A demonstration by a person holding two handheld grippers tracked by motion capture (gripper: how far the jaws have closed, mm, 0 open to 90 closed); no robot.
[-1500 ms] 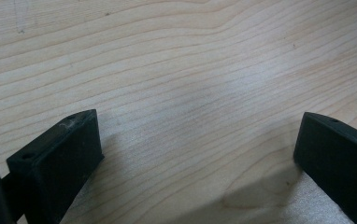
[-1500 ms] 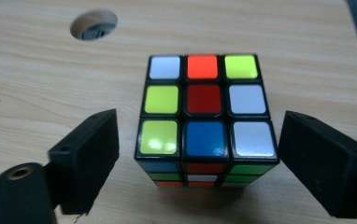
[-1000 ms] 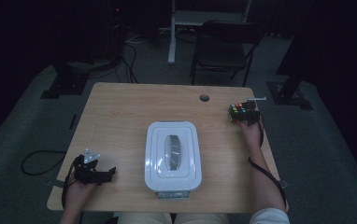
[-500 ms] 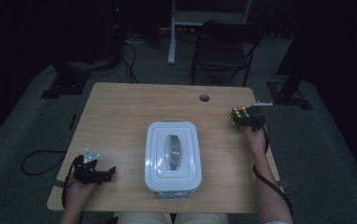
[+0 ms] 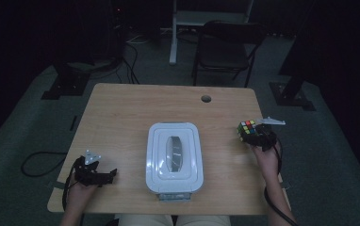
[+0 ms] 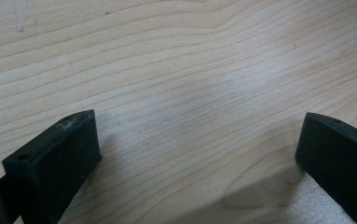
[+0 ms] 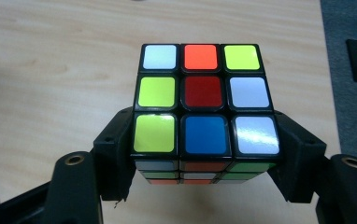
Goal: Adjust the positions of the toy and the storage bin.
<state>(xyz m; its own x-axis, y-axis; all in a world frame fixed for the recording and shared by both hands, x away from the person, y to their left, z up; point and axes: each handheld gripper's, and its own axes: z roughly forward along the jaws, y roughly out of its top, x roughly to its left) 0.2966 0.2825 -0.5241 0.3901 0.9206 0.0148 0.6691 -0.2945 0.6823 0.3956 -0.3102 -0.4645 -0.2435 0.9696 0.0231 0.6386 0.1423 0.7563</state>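
On the bench (image 5: 121, 117), the white box (image 5: 174, 157) has stayed shut, the wide-open left gripper (image 5: 103, 176) rests at 8 o'clock, and the right gripper (image 5: 258, 135), squeezing the cube (image 5: 247, 129), has carried it from the 2 o'clock corner toward the box, probably to go inside.

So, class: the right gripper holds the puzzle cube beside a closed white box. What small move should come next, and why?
Probably the left gripper, open and idle, should go to the white box's lid: the right gripper already clamps the cube, and the lid is still on.
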